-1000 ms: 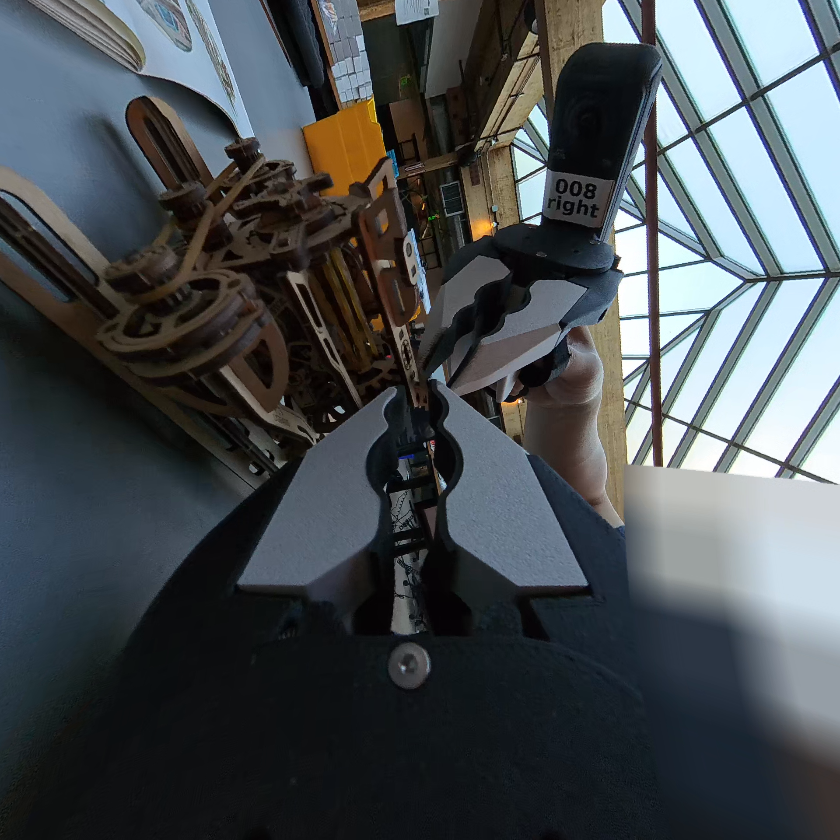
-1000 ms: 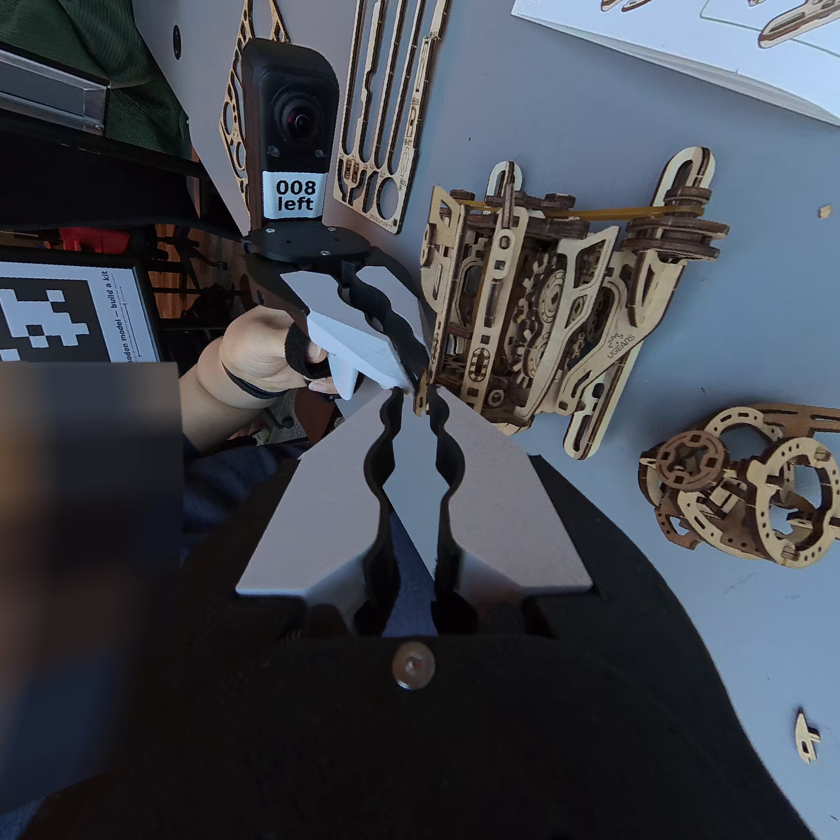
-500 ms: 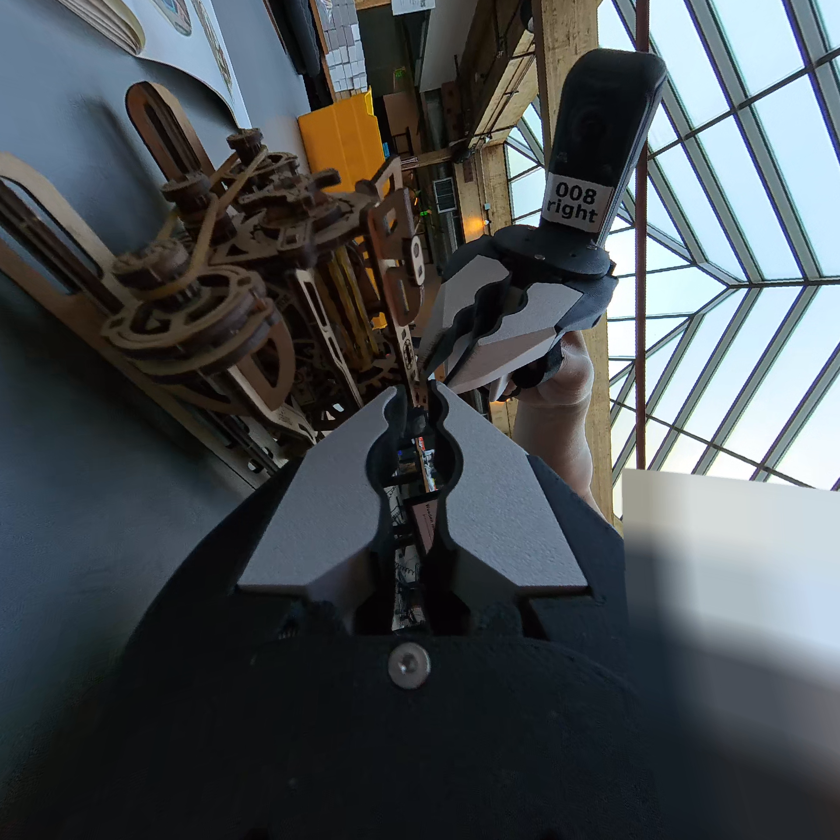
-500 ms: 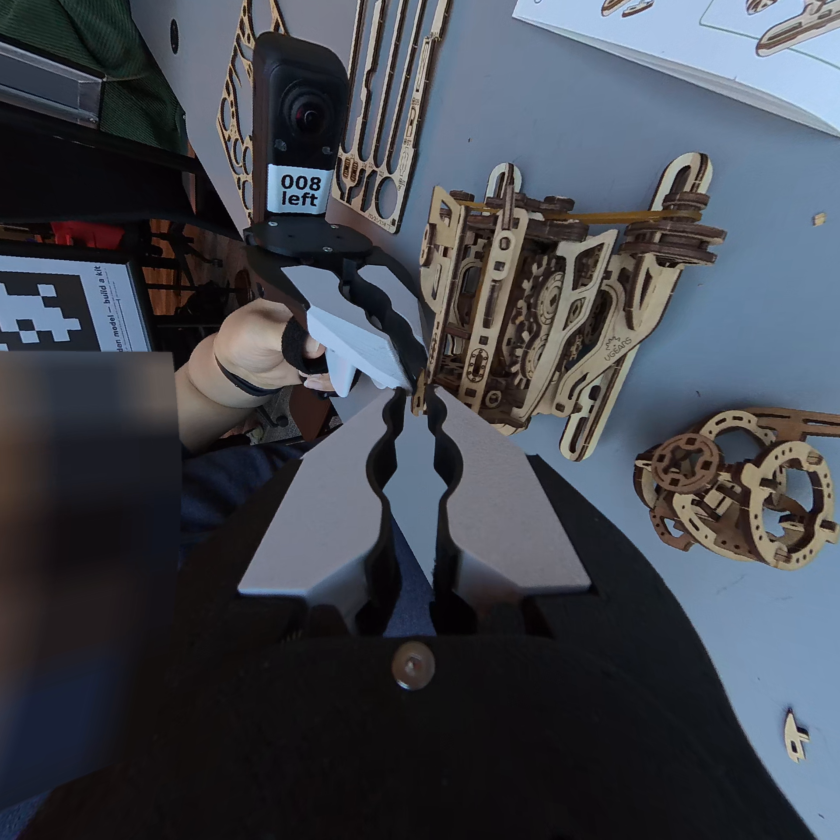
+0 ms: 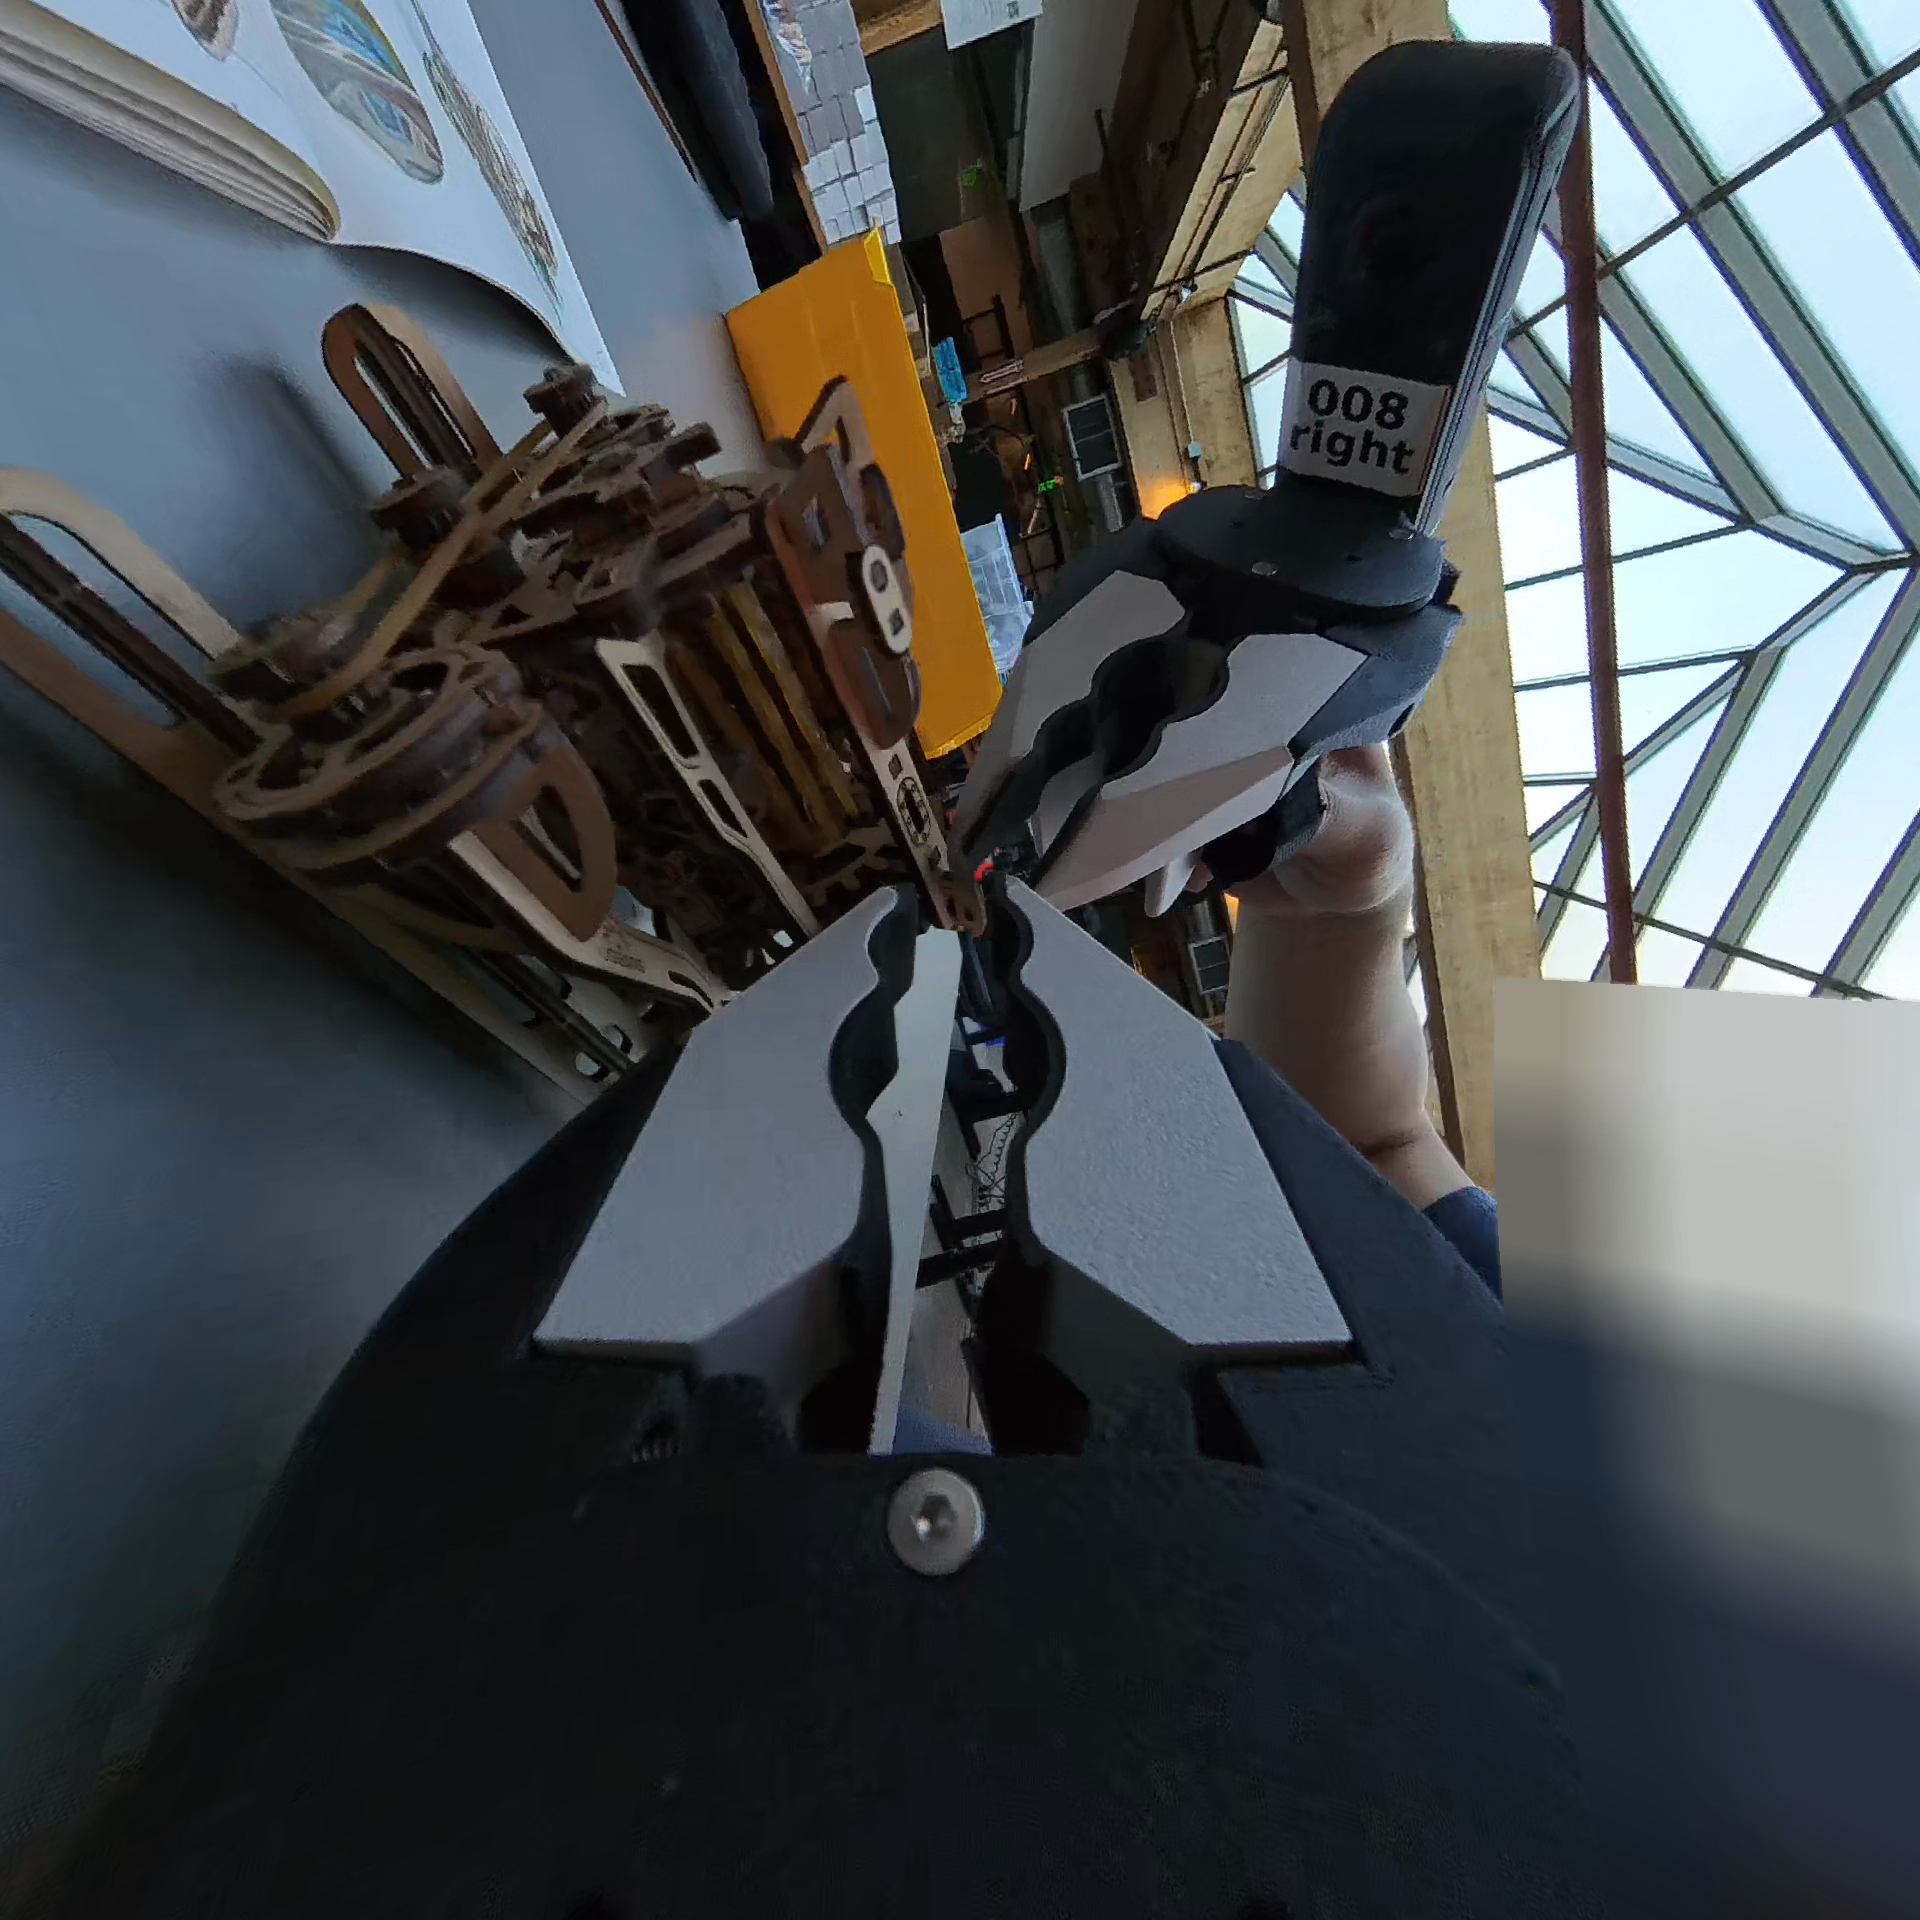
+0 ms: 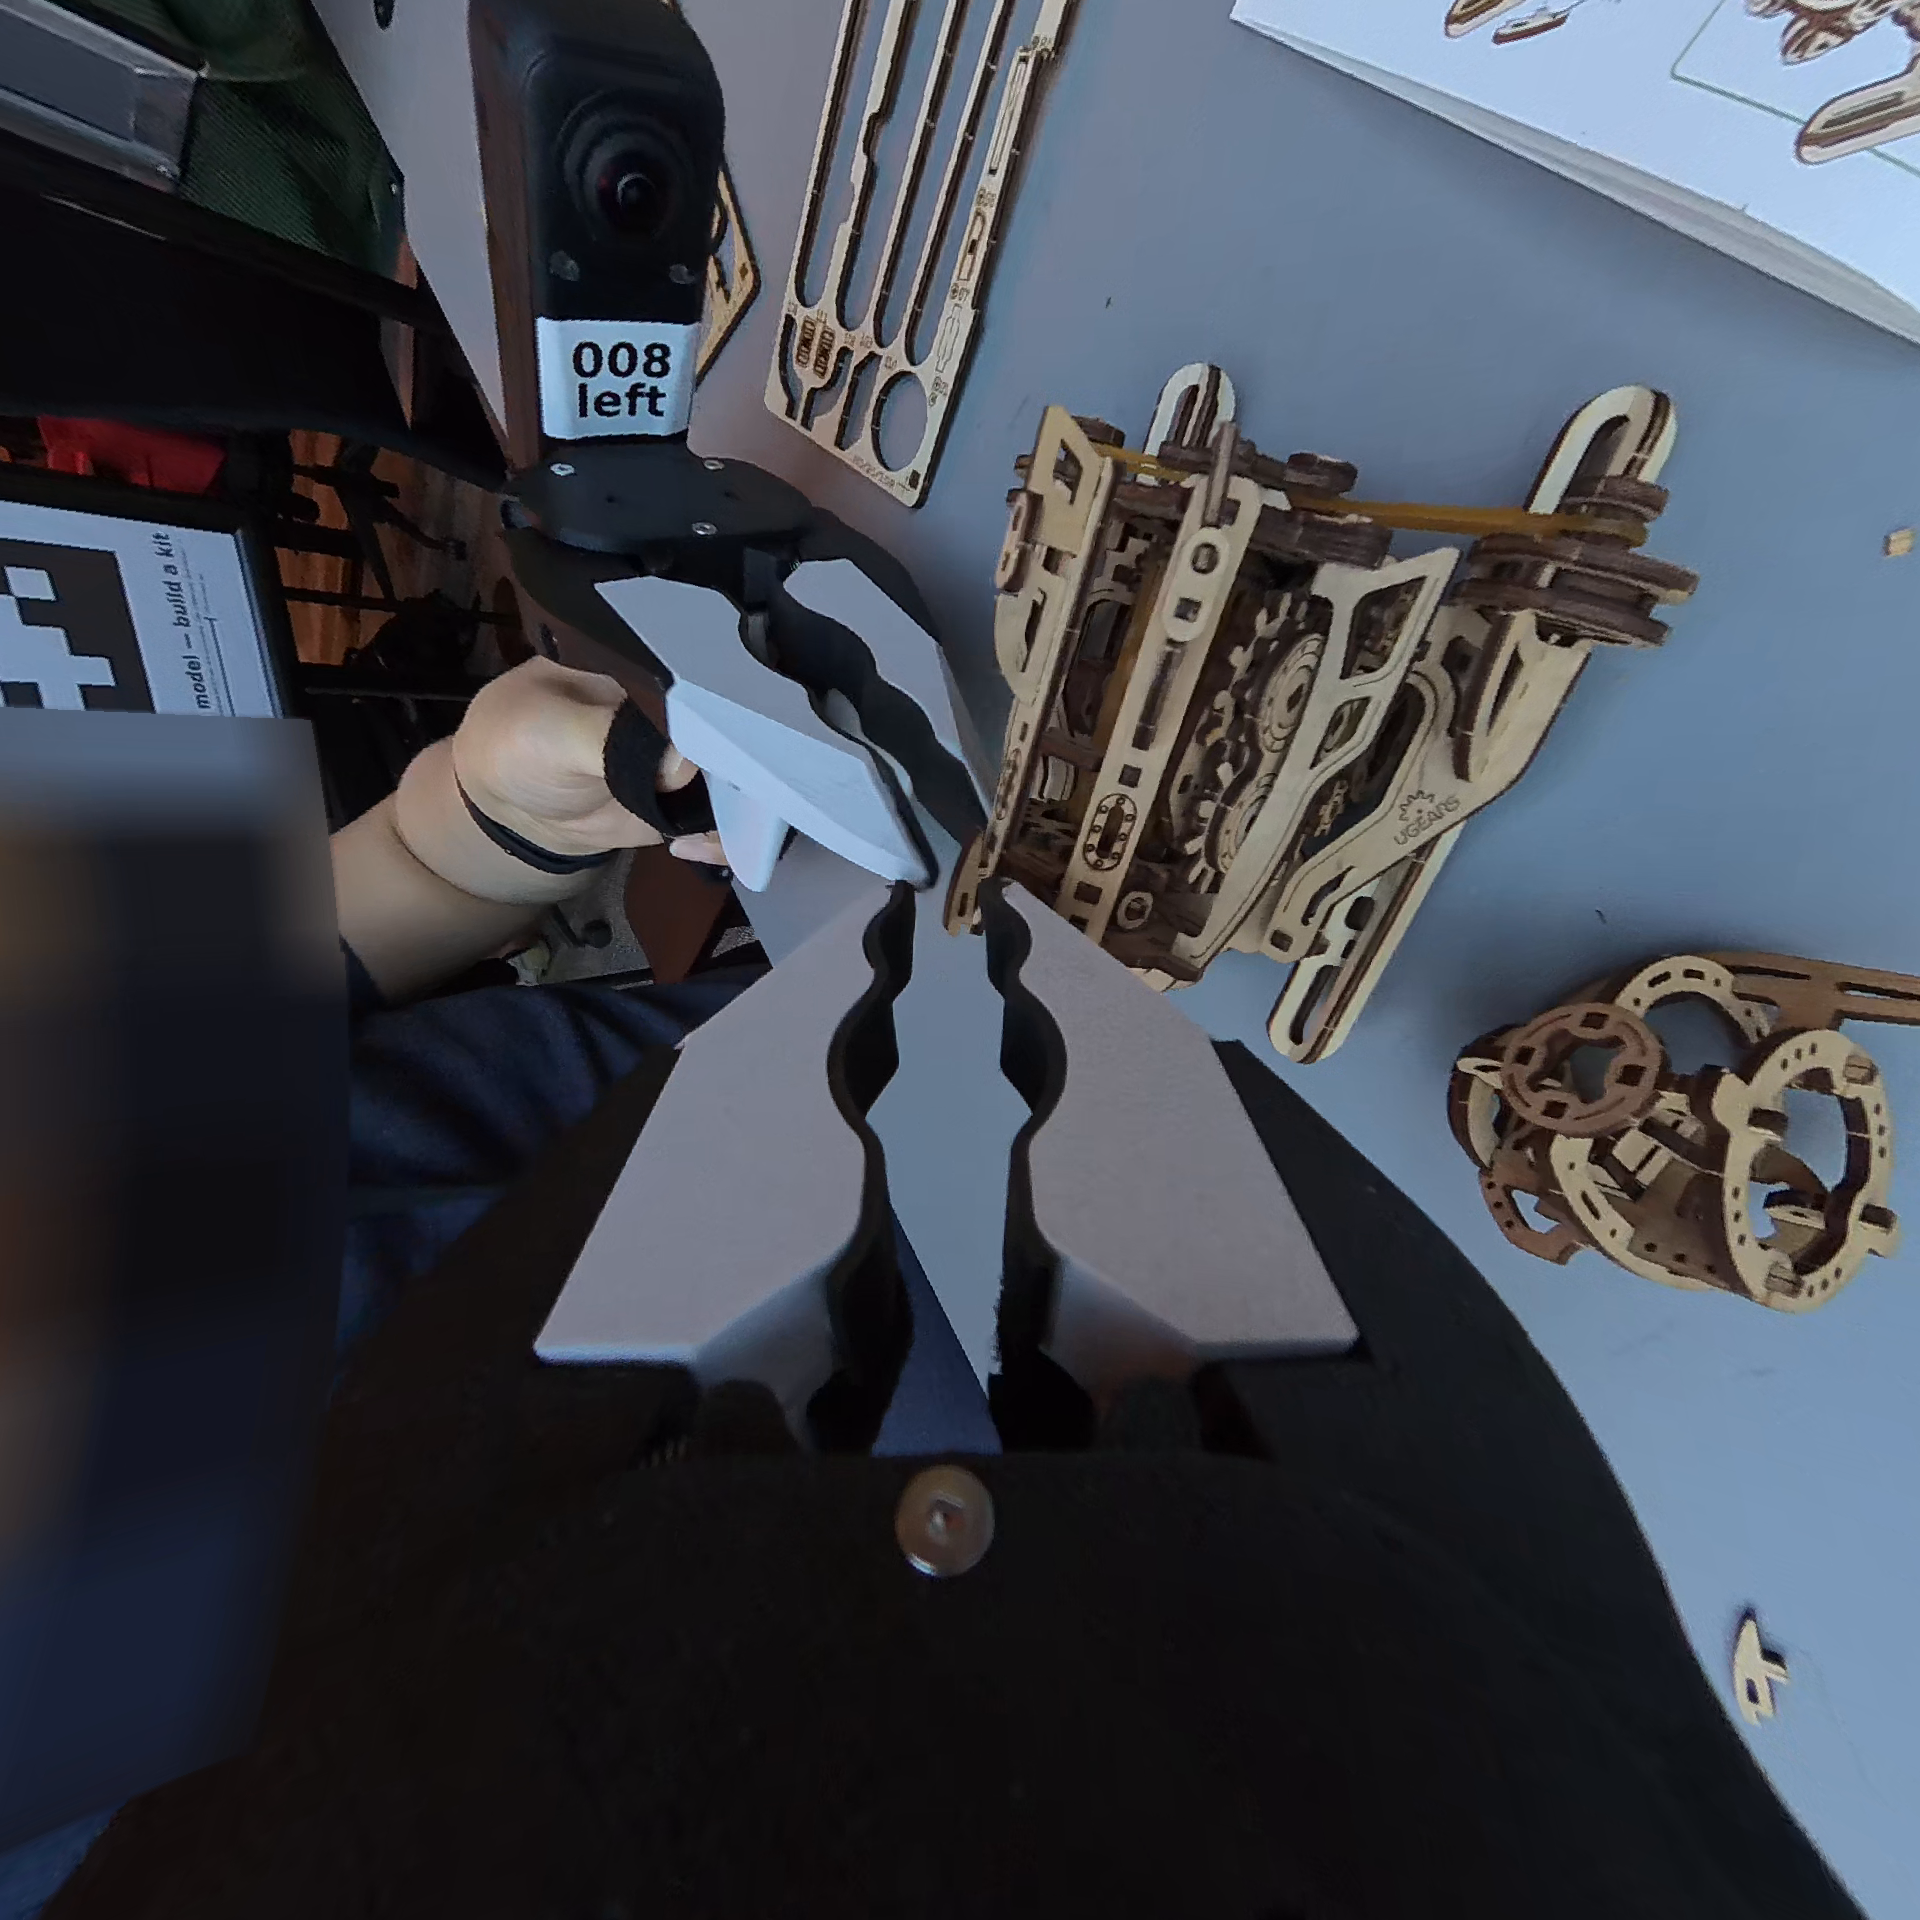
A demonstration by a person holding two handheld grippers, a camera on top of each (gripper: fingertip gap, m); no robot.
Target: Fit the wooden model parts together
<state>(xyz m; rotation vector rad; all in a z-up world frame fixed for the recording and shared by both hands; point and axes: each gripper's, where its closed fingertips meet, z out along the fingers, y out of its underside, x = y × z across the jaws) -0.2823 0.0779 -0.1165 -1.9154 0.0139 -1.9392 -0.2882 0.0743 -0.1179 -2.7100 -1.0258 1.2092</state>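
The wooden gear model (image 6: 1299, 707), with a rubber band across its top, lies on the grey table (image 6: 1558, 1558). It also shows in the left wrist view (image 5: 540, 707). Both grippers meet at the lower end of its side plate (image 5: 951, 904). My left gripper (image 5: 958, 909) is shut on that plate end. My right gripper (image 6: 948, 899) has its jaws nearly closed around the same corner, tip to tip with the left gripper (image 6: 940, 868). The right gripper also shows in the left wrist view (image 5: 997, 862). A second, round wooden assembly (image 6: 1662, 1132) lies to the right, apart from both.
An emptied laser-cut part sheet (image 6: 894, 239) lies beyond the model. An open instruction booklet (image 6: 1662, 125) is at the far right corner. A small loose wooden piece (image 6: 1756, 1678) lies near right. A yellow bin (image 5: 862, 468) stands beyond the table edge.
Both grippers stay at the plate end with the same jaw gap. The left view has swung slightly, showing more of the booklet; the model barely shifts.
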